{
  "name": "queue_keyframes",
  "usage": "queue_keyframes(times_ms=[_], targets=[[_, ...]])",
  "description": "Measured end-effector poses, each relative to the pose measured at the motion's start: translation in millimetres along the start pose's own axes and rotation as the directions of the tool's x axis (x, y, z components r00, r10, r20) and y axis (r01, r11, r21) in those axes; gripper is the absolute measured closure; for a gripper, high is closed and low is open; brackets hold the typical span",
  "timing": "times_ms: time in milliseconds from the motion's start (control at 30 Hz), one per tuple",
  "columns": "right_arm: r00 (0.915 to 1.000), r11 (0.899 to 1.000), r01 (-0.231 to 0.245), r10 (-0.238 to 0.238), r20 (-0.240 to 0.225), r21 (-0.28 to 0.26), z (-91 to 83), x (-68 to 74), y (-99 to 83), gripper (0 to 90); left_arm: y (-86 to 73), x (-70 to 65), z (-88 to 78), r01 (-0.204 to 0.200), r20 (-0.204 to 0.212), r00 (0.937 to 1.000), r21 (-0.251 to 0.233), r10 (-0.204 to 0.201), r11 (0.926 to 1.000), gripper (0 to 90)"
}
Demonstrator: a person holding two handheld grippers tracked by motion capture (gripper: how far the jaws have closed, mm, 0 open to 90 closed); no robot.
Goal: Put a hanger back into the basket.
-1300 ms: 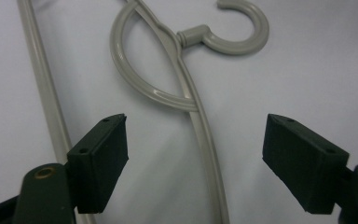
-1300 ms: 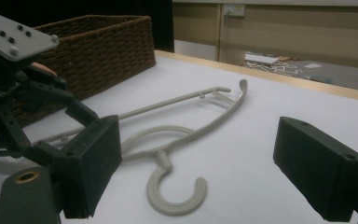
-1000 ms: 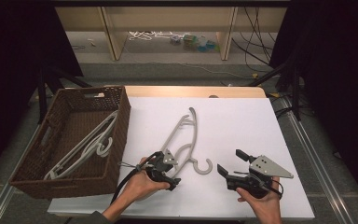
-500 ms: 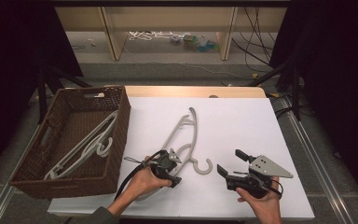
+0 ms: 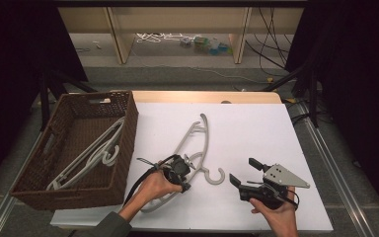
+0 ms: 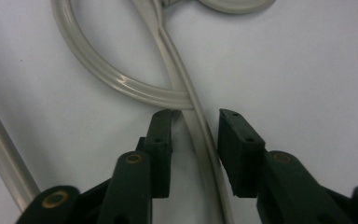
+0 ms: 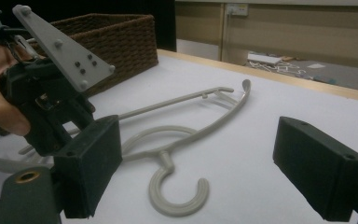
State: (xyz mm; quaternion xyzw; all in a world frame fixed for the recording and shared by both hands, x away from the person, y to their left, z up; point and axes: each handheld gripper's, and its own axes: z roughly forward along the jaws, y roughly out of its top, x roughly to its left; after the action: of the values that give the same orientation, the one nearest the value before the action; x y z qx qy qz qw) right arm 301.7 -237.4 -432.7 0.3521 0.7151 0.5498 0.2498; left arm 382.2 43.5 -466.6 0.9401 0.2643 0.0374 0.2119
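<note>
Left gripper [image 6: 193, 116] jaws narrow, just closing around hanger [image 6: 200, 135] bar, seemingly not yet touching; right gripper [image 7: 205, 168] jaws wide, empty.

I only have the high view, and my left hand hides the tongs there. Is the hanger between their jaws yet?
Observer: Yes. In the left gripper view the hanger runs one thin arm between the jaws of the left tongs, which have just been closing. A gap shows beside one jaw.
Operator: Is the hook lying flat?
Observer: In the right gripper view the hook rests flat on the white table.
Operator: And the right tongs?
Observer: The right tongs stand wide open, nothing between the jaws, pointing at that hook.
</note>
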Motion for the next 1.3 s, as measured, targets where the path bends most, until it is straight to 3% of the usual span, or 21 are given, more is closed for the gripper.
queue_keyframes(times_ms=[33,133,167,300,733,933,1100,1233,1300], targets=[[1.0000,1.000,0.000,0.000,-0.009,0.000,0.4,-0.4,-0.4,16.3,-0.1,3.9,-0.5,-0.006,0.007,1.0000,0.005,0.006,1.0000,71.0],[1.0000,1.000,0.000,0.000,-0.005,-0.004,0.4,-0.3,-0.5,16.4,-0.3,8.1,0.5,0.042,0.037,0.9985,-0.013,-0.042,0.9990,74.5],[1.0000,1.000,0.001,-0.001,0.002,0.013,-0.8,0.1,0.3,16.5,0.0,8.6,0.1,0.033,0.038,0.9988,-0.004,-0.033,0.9995,74.7],[1.0000,1.000,-0.002,0.002,-0.005,-0.013,1.4,0.4,-0.7,16.5,2.4,10.1,-0.4,-0.001,0.041,0.9992,0.018,0.001,0.9998,76.3],[0.9999,1.000,-0.002,0.001,-0.011,-0.004,1.4,-0.2,-0.8,16.7,7.1,7.5,0.5,-0.028,0.024,0.9993,0.044,0.027,0.9986,79.2],[1.0000,1.000,-0.006,0.006,-0.007,0.000,1.2,-1.5,-0.8,16.7,5.9,11.8,-1.3,-0.034,0.035,0.9988,0.016,0.033,0.9993,81.5],[1.0000,1.000,-0.007,0.007,0.003,-0.007,0.5,-2.5,-0.8,16.7,6.9,19.2,-10.0,0.003,0.052,0.9986,-0.035,-0.002,0.9994,81.6],[1.0000,1.000,-0.005,0.005,0.003,-0.004,0.8,-2.5,-0.9,16.7,7.0,26.5,-21.2,-0.007,0.037,0.9993,-0.053,0.009,0.9986,81.6],[0.9999,1.000,-0.015,0.015,-0.002,-0.017,1.1,-2.2,-0.6,16.8,6.4,27.4,-24.4,0.054,0.049,0.9976,-0.111,-0.049,0.9923,81.6]])
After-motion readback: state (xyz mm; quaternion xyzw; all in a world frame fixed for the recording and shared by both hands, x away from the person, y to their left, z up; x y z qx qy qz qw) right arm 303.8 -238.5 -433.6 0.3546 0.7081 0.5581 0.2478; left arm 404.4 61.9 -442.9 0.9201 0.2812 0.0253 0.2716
